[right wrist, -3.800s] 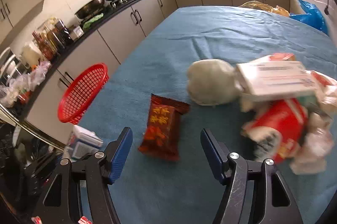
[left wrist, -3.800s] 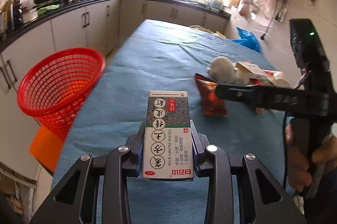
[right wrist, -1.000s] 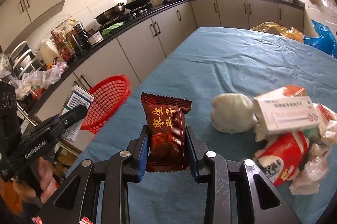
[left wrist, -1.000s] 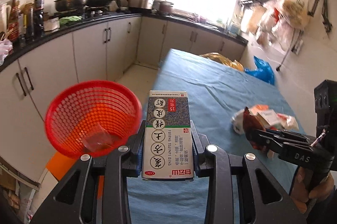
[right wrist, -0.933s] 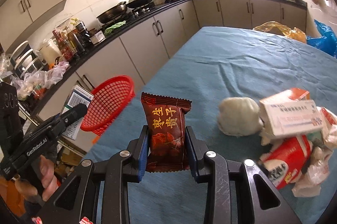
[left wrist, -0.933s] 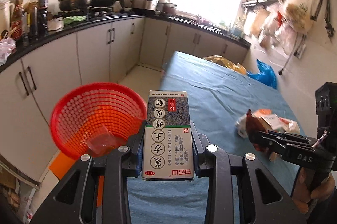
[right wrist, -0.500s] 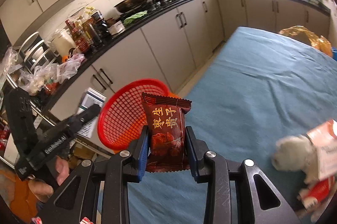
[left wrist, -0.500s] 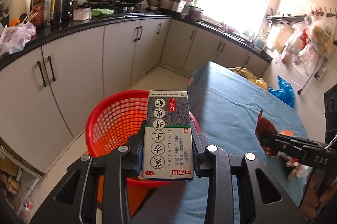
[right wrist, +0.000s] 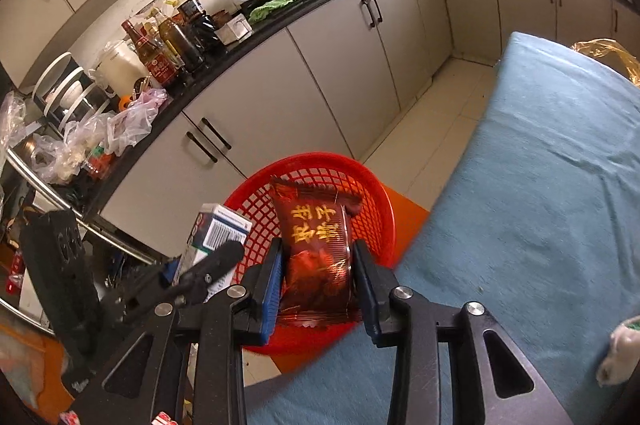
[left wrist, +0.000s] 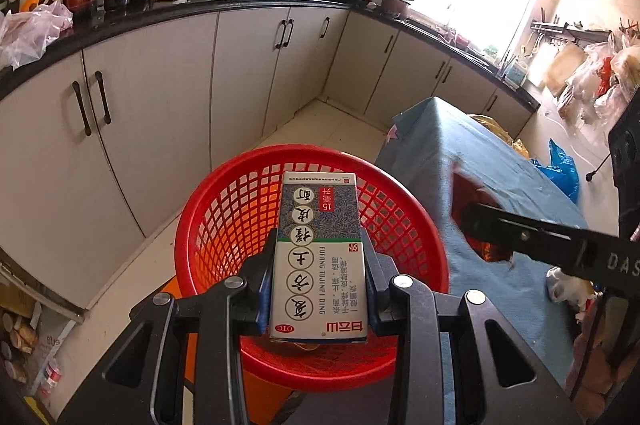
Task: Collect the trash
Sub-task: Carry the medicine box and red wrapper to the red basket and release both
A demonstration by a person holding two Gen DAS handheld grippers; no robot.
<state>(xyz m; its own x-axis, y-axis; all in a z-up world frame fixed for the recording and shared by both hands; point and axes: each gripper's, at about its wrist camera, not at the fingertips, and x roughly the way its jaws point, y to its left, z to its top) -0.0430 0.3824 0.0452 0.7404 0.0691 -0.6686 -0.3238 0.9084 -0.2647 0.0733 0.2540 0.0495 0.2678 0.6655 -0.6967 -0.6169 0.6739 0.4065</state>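
The left gripper (left wrist: 319, 267) is clamped on one medicine box (left wrist: 319, 257) (printed face up), held over the single red basket (left wrist: 224, 221) beside the blue-covered table (left wrist: 480, 165). The right gripper (right wrist: 319, 283) has one dark red snack packet (right wrist: 316, 249) between its pads; its jaws have just been opening slightly, the packet tilted above the same basket's rim.

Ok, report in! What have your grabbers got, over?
Left gripper shut on medicine box. Right gripper, jaws just easing, on snack packet. Both over red basket. Nothing blocking.
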